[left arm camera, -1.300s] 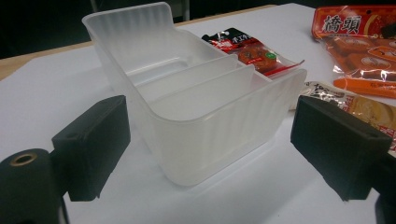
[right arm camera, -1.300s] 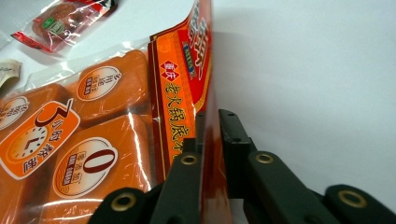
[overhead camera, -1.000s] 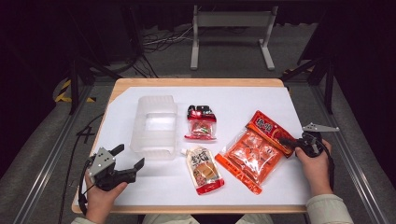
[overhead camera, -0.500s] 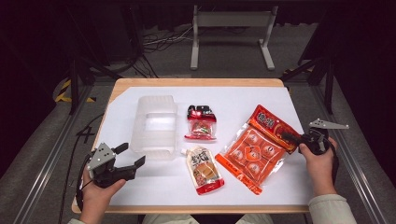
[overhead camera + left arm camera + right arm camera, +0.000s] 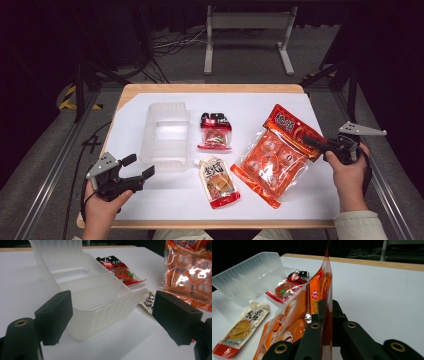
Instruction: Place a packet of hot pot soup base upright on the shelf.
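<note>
The orange snack bag [image 5: 272, 159], a glossy crinkled plastic pack with round pieces inside and Chinese characters I cannot read, lies at the right of the white table [image 5: 320, 112], its right edge lifted and pinched between the pressed-together jaws of the right gripper [image 5: 314, 143]. The left gripper [image 5: 138, 167], jaws spread and just opening with nothing between them, sits near the ribbed translucent plastic box [image 5: 166, 131]. Between box and bag lie a red-black sachet [image 5: 215, 131] and a beige spout pouch [image 5: 218, 181].
</note>
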Demonstrator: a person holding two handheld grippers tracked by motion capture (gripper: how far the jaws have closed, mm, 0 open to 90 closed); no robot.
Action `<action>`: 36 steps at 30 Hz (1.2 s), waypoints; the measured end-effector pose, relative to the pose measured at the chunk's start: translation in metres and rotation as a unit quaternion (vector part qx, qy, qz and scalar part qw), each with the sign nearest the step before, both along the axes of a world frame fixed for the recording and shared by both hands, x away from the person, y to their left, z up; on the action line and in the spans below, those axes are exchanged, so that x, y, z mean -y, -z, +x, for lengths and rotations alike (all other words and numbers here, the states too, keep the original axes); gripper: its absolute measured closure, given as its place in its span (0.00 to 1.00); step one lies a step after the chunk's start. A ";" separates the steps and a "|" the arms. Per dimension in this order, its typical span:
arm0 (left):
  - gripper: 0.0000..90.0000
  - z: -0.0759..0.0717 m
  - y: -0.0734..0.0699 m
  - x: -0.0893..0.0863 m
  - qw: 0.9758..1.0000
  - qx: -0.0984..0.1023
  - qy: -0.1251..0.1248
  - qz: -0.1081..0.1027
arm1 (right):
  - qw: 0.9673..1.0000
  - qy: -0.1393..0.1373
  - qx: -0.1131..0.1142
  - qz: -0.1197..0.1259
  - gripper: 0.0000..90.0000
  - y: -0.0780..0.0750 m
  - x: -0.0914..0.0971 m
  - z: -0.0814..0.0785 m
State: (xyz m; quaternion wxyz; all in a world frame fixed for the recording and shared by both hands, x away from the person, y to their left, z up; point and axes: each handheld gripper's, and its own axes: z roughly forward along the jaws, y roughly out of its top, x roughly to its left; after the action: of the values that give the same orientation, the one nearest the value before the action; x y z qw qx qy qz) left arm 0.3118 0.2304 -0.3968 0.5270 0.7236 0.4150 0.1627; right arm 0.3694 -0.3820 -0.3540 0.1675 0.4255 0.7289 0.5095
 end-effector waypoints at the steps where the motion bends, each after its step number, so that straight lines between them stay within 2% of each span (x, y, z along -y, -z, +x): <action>1: 0.18 -0.001 0.000 0.000 1.000 0.005 0.001 0.002 | 1.000 -0.004 0.004 -0.001 1.00 -0.004 -0.001 -0.002; 4: 0.14 -0.001 -0.001 0.003 1.000 0.022 0.005 0.022 | 1.000 -0.017 0.015 -0.001 1.00 -0.014 -0.006 -0.008; 12: 0.08 -0.002 -0.002 0.005 0.998 0.042 0.020 0.037 | 0.997 -0.053 0.050 -0.009 1.00 -0.044 -0.027 -0.022; 16: 0.04 -0.002 -0.003 0.005 0.998 0.049 0.034 0.034 | 0.995 -0.083 0.061 0.000 1.00 -0.056 -0.037 -0.027; 20: 0.04 -0.001 -0.003 0.007 0.996 0.059 0.036 0.054 | 0.990 -0.122 0.071 0.018 1.00 -0.066 -0.044 -0.030; 23: 0.03 -0.001 -0.002 0.006 0.996 0.067 0.038 0.047 | 0.987 -0.139 0.077 0.014 1.00 -0.073 -0.050 -0.034; 25: 0.03 -0.002 -0.001 0.005 0.996 0.075 0.045 0.036 | 0.986 -0.144 0.082 0.008 1.00 -0.077 -0.052 -0.035; 28: 0.06 -0.001 -0.001 0.003 0.996 0.072 0.043 0.032 | 0.985 -0.151 0.089 0.007 1.00 -0.081 -0.054 -0.036; 35: 0.06 0.001 -0.001 0.004 0.995 0.073 0.050 0.037 | 0.985 -0.145 0.095 0.005 1.00 -0.088 -0.052 -0.035; 36: 0.06 0.001 -0.003 0.006 0.995 0.078 0.056 0.037 | 0.985 -0.144 0.097 0.004 1.00 -0.089 -0.052 -0.034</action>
State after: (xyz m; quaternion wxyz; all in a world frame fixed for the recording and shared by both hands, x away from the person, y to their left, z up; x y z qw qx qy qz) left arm 0.3133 0.2246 -0.3941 0.5390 0.7499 0.3251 0.2036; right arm 0.3349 -0.3301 -0.2649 0.1605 0.2651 0.7612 0.5697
